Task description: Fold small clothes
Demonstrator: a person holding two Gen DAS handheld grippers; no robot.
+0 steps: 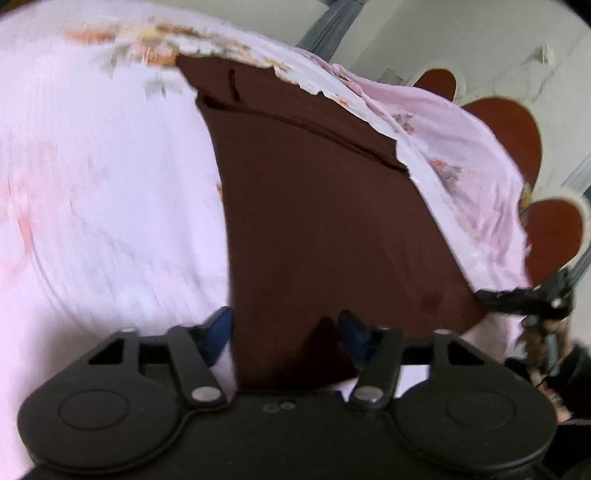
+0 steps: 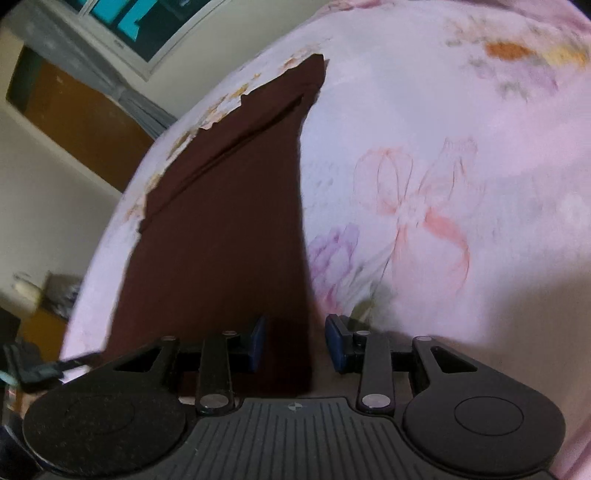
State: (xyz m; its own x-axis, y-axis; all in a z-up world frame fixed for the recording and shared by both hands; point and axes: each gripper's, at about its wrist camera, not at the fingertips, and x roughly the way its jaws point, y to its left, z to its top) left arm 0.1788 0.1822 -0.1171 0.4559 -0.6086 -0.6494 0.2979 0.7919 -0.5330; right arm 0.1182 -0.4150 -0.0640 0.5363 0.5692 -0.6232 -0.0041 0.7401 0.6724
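Observation:
A dark maroon garment [image 1: 317,206] lies stretched over a pink floral bedsheet [image 1: 96,192]. In the left wrist view my left gripper [image 1: 286,328] is open, its blue pads on either side of the garment's near edge, with cloth between them. In the right wrist view the same garment [image 2: 221,236] runs from the near edge to the bed's far side. My right gripper [image 2: 295,341] is open, its blue pads straddling the garment's near right corner. The other gripper's tip [image 1: 524,301] shows at the right, near the garment's other corner.
The bedsheet [image 2: 424,184] covers most of both views. A brown scalloped headboard [image 1: 509,136] stands beyond the bed. A wall, a window frame [image 2: 147,33] and a brown wooden door [image 2: 81,122] lie to the left in the right wrist view.

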